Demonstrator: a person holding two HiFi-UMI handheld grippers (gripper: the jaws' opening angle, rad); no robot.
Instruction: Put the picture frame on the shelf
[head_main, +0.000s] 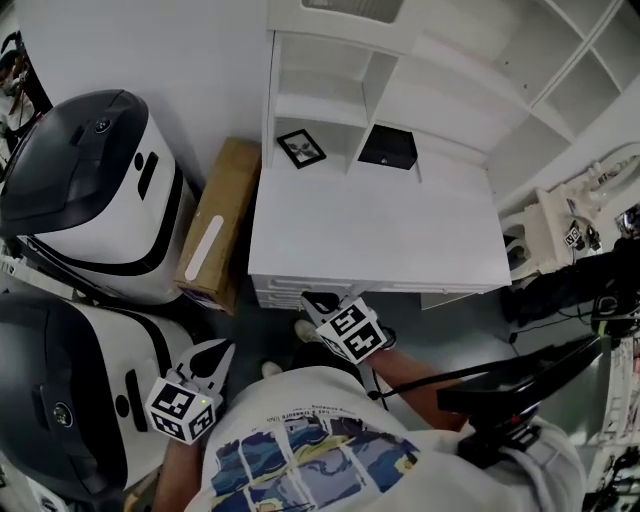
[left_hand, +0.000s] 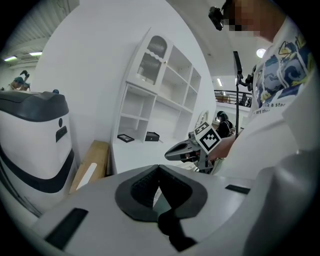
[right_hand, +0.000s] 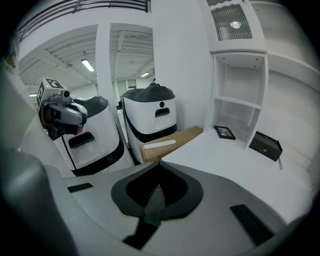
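The picture frame (head_main: 300, 148) lies in the bottom left compartment of the white shelf (head_main: 271, 95), at the back of the desk (head_main: 380, 235). A black box (head_main: 388, 147) sits in the next compartment, at its 3 o'clock. The right gripper (head_main: 318, 301) is near the front edge of the desk, at 6 o'clock from the frame, with jaws together on nothing, and the left gripper (head_main: 213, 355), at 8 o'clock from the right one, is also closed and empty.

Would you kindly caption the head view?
Picture frame in left cubby of shelf; left gripper and right gripper shut, empty.
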